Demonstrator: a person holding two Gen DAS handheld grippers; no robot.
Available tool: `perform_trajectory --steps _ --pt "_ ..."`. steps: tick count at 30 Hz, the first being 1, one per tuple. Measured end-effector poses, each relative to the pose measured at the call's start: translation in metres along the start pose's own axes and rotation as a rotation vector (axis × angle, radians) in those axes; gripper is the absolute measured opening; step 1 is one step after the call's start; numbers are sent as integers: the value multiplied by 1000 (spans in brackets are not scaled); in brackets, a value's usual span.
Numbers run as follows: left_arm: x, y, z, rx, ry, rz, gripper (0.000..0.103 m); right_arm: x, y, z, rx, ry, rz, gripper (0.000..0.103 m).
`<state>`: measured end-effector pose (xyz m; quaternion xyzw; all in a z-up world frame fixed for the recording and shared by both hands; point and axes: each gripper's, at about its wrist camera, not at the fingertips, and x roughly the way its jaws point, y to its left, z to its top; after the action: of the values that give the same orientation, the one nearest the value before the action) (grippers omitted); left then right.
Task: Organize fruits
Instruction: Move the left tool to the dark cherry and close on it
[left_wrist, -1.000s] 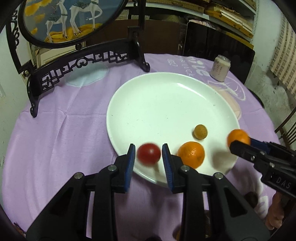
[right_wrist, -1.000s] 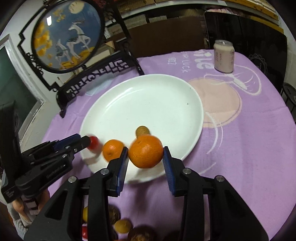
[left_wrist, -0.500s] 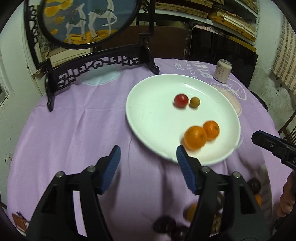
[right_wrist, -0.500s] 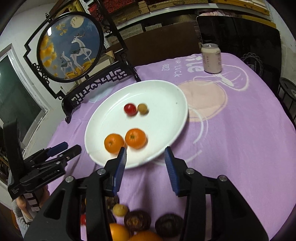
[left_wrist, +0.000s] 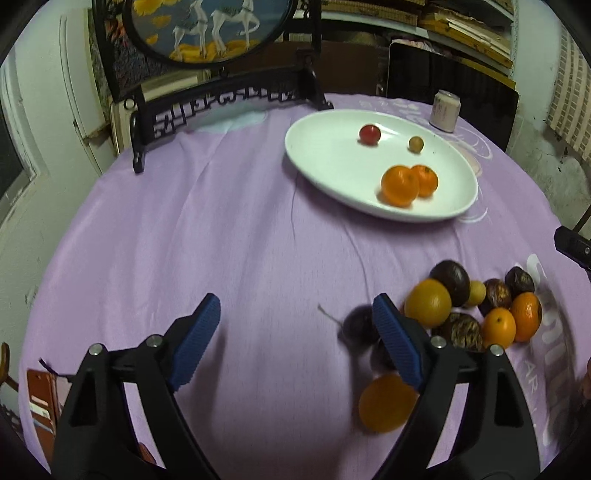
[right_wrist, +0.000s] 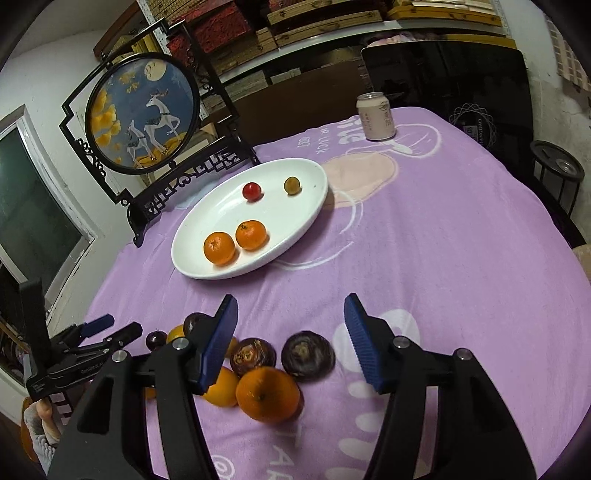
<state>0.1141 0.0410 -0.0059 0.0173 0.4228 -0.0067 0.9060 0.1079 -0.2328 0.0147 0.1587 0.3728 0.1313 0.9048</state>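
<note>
Meanwhile, both grippers are hanging wide open and empty over the purple cloth (right_wrist: 461, 240). The loose fruit pile (right_wrist: 269, 369) is lying directly beneath the right gripper (right_wrist: 291, 341), nearer than the left gripper (left_wrist: 295, 332), while the white plate (right_wrist: 192, 254) is sitting beyond it, already holding four fruits.

White walls (right_wrist: 55, 70), a window (right_wrist: 33, 206), stacked shelves (right_wrist: 314, 22)

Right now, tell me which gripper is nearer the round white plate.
Neither clearly. The left gripper and right gripper both hover open over the loose fruit pile, well short of the white plate.
</note>
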Motion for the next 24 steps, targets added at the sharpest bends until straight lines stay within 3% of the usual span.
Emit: perform_trajectory --steps 7,11,15,19,24 --pt "10 -8 -6 38 42 -21 86 3 -5 1 23 9 -7 60" --pt "14 -6 -6 48 41 -2 92 3 -1 0 2 10 -11 60" --pt "14 26 1 -32 27 127 91 1 -1 0 -3 5 -10 60" --pt "0 53 3 -147 -4 54 89 -2 -3 1 6 0 0 60" --pt "-1 33 -4 -62 -14 49 85 -1 0 -1 -7 6 -2 60"
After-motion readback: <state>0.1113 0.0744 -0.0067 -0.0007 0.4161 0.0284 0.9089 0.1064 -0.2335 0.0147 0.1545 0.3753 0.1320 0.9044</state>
